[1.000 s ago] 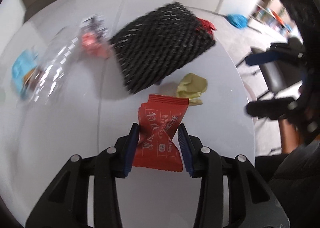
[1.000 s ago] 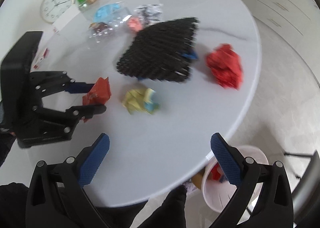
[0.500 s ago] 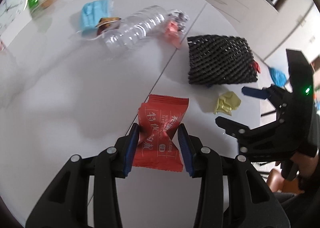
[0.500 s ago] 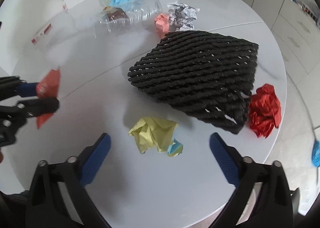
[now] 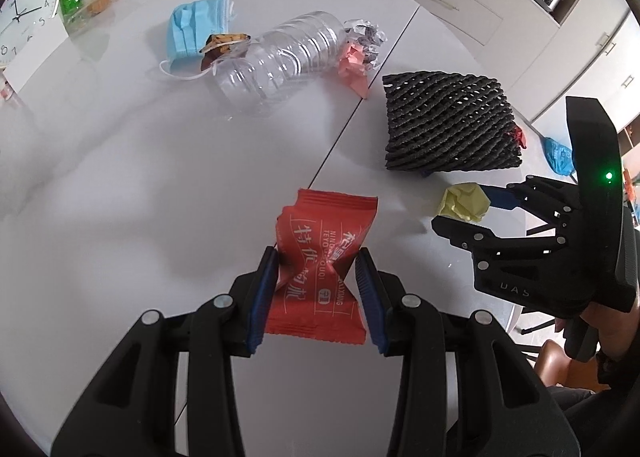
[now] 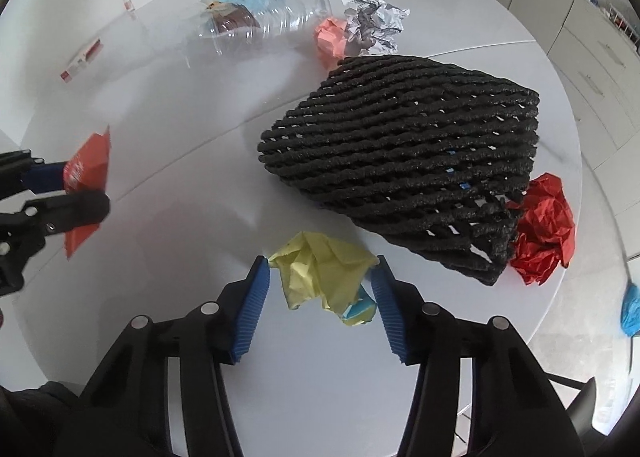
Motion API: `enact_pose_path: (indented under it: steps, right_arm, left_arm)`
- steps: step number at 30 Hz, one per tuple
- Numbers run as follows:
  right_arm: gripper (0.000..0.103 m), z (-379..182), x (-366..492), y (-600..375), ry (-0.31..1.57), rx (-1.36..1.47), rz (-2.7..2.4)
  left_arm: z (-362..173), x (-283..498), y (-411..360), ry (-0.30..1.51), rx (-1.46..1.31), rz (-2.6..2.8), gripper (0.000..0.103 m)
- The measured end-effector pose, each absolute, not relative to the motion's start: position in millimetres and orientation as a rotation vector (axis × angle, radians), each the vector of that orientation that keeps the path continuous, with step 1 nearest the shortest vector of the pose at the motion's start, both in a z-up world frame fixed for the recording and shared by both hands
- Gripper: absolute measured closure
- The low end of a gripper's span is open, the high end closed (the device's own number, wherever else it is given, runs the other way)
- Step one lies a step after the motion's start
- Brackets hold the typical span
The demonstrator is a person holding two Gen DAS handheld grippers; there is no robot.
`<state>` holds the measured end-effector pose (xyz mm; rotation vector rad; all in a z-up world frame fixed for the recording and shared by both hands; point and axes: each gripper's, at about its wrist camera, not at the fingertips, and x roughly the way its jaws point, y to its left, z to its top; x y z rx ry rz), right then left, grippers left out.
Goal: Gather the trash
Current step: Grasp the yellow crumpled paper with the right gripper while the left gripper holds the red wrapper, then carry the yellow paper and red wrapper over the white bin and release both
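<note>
Nearest thing first: my right gripper (image 6: 320, 297) is spread around the yellow paper ball (image 6: 322, 277), blue pads either side of it but not squeezing yet as far as I can tell. It sits at the near edge of the white table (image 6: 280, 385), just in front of the black foam net (image 6: 404, 157). My guess is it weighs next to nothing and squashes easily, so I'd pinch across the fat middle instead of a loose flap; there's a small blue scrap tucked under its near right corner that might fall off.

My left gripper (image 5: 316, 289) is clenched on the red snack wrapper (image 5: 322, 257), pinched at the waist so it bows like a candy twist. White lettering on it, crimped ends, glossy film. Probably slippery, so holding it mid-body seems right.

Further back, the net looks springy and bulky, with a red crumpled paper (image 6: 544, 229) touching its right end. Far side of the table: a clear plastic bottle (image 5: 280, 57) lying down, pink paper wad (image 5: 354, 65), silvery crumpled paper (image 5: 366, 39), and a blue face mask (image 5: 196, 27).
</note>
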<state>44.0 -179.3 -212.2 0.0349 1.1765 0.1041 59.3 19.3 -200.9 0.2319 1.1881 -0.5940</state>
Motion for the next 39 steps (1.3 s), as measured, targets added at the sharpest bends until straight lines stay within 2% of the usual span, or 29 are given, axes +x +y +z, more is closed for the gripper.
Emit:
enact_pose_path:
  steps: [7,15,24,29,30,31,32,35,37,39]
  right_arm:
    - [0.050,-186,13,-201,1.142,0.184,0.135]
    - [0.050,-163,-71,-271,1.123,0.259,-0.090]
    - [0.049,-197,-152,-336,1.159,0.368,-0.318]
    - [0.047,-246,-169,-351,1.218,0.430,-0.373]
    - [0.044,-261,-170,-355,1.245,0.444,-0.384]
    - [0.034,-272,-173,-359,1.267,0.457,-0.397]
    - [0.030,-283,-176,-362,1.293,0.473,-0.410]
    - [0.024,-292,-196,-375,1.297,0.524,-0.435]
    - [0.014,-288,-209,-384,1.273,0.540,-0.462]
    - [0.010,-278,-225,-393,1.250,0.548,-0.498]
  left_arm:
    - [-192,47,2,1.171,0.271,-0.648,0.064]
    - [-174,20,-54,1.134,0.354,-0.804,0.063]
    - [-154,-14,-132,1.106,0.456,-0.982,0.064]
    - [-152,-32,-163,1.105,0.515,-1.035,0.064]
    - [-152,-37,-170,1.109,0.528,-1.046,0.063]
    - [-152,-41,-177,1.108,0.543,-1.054,0.063]
    - [-152,-46,-182,1.104,0.560,-1.062,0.063]
    - [-154,-62,-201,1.106,0.603,-1.097,0.063]
    - [-157,-75,-218,1.112,0.640,-1.126,0.064]
    - [-162,-86,-232,1.111,0.675,-1.156,0.063]
